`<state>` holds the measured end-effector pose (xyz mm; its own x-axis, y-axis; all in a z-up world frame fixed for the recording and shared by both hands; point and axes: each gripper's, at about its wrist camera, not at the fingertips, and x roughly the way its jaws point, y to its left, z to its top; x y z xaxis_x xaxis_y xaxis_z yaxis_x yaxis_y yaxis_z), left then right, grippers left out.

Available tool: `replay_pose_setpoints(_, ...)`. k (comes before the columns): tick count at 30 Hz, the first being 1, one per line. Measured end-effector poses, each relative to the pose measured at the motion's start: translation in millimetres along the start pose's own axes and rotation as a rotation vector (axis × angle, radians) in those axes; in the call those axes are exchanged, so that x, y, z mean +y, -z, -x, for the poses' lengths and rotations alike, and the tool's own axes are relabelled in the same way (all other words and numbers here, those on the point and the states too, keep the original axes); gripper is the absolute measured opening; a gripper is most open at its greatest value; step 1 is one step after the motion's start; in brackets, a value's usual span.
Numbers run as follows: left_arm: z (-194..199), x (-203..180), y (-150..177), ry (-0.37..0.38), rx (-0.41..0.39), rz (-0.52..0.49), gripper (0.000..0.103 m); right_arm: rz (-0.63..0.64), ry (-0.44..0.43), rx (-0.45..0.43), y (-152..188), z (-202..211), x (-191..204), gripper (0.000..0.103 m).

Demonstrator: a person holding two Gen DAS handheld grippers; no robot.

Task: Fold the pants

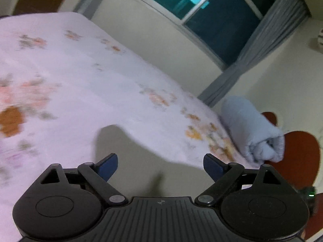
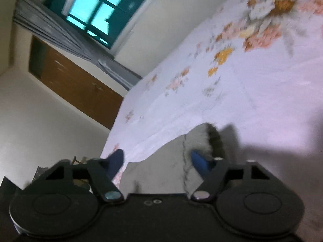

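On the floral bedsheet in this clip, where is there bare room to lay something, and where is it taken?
The floral white bedsheet lies bare from the grey-beige pants at the near edge to the wall under the window. Taken: the near edge, and the corner with the rolled pale-blue blanket. Left gripper and right gripper stand open.

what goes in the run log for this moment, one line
left hand-held gripper: open, empty | right hand-held gripper: open over grey pants | pants on floral bedsheet | rolled blue towel at bed edge

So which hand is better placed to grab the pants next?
Probably right: the right gripper has the pants edge rising just past its open fingers. The left gripper, open, faces flat cloth.
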<state>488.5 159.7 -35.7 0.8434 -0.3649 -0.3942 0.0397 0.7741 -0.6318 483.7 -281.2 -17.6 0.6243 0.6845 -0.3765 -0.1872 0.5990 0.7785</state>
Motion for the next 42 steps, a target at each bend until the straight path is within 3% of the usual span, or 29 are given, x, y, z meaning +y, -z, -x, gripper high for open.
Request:
replay_pose_setpoints(1,-11.9,-3.8,0.3,0.006,0.006,0.005,0.09,-0.019,0.0,0.008,-2.0,-13.9,-0.5,0.05)
replay_pose_setpoints(5,-58.9,0.0,3.5,-0.087,0.07,-0.023,0.09,-0.093,0.036,0.064,0.4,-47.1,-9.4,0.043)
replay_pose_setpoints(8,-83.8,14.5,16.3,-0.138,0.118,-0.073,0.09,-0.12,0.172,0.1,5.6,-58.2,-28.5,0.0)
replay_pose_setpoints(9,-83.5,12.9,19.2,-0.141,0.118,-0.095,0.09,-0.129,0.184,0.108,5.1,-58.4,-34.9,0.0)
replay_pose_setpoints(11,-78.3,2.2,18.4,-0.151,0.11,-0.134,0.09,-0.166,0.125,0.119,2.3,-55.3,-44.2,0.0)
replay_pose_setpoints(12,-74.3,-4.6,16.8,-0.16,0.093,-0.158,0.091,-0.15,0.104,0.097,1.1,-48.0,-40.3,0.003)
replay_pose_setpoints(13,-67.5,-13.1,16.6,-0.183,0.076,-0.185,0.091,-0.127,0.082,0.071,-0.4,-42.0,-36.1,0.016)
replay_pose_setpoints(14,-60.9,-18.6,16.5,-0.195,0.061,-0.198,0.091,-0.106,0.05,0.044,-2.3,-34.5,-30.1,0.039)
replay_pose_setpoints(15,-56.1,-22.9,17.0,-0.191,0.049,-0.204,0.091,-0.099,0.019,0.022,-1.1,-27.8,-24.3,0.048)
replay_pose_setpoints(18,-50.8,-23.2,25.3,-0.223,0.065,-0.225,0.093,-0.073,-0.018,0.051,6.3,-30.6,-15.3,0.059)
replay_pose_setpoints(20,-56.8,-17.5,27.6,-0.244,0.092,-0.239,0.093,-0.077,0.028,0.078,11.1,-43.1,-23.4,0.055)
replay_pose_setpoints(23,-57.5,-15.3,29.1,-0.262,0.111,-0.253,0.093,-0.134,0.021,0.074,9.3,-43.5,-31.3,0.053)
replay_pose_setpoints(25,-44.1,-26.0,24.3,-0.268,0.087,-0.266,0.093,-0.11,-0.015,0.036,6.9,-24.4,-16.2,0.068)
replay_pose_setpoints(26,-36.7,-30.4,22.8,-0.265,0.078,-0.27,0.093,-0.071,-0.032,0.007,6.8,-12.7,-5.8,0.083)
replay_pose_setpoints(28,-13.8,-41.8,21.1,-0.265,0.054,-0.29,0.093,0.018,-0.024,-0.012,6.4,11.0,15.7,0.085)
replay_pose_setpoints(30,16.0,-56.4,23.1,-0.27,0.023,-0.31,0.103,0.108,-0.042,-0.032,12.2,37.4,34.0,0.089)
replay_pose_setpoints(31,32.8,-62.7,26.7,-0.281,0.003,-0.323,0.103,0.14,-0.038,-0.041,16.5,47.8,41.6,0.091)
replay_pose_setpoints(32,47.8,-68.6,30.1,-0.292,-0.013,-0.334,0.103,0.182,-0.031,-0.059,24.6,68.7,50.0,0.097)
replay_pose_setpoints(38,156.6,-100.3,73.0,-0.314,-0.057,-0.359,0.103,0.416,0.042,-0.178,92.5,179.8,91.6,0.097)
replay_pose_setpoints(42,232.3,-112.7,135.6,-0.319,-0.122,-0.429,0.103,0.565,0.18,-0.207,155.1,234.9,105.3,0.097)
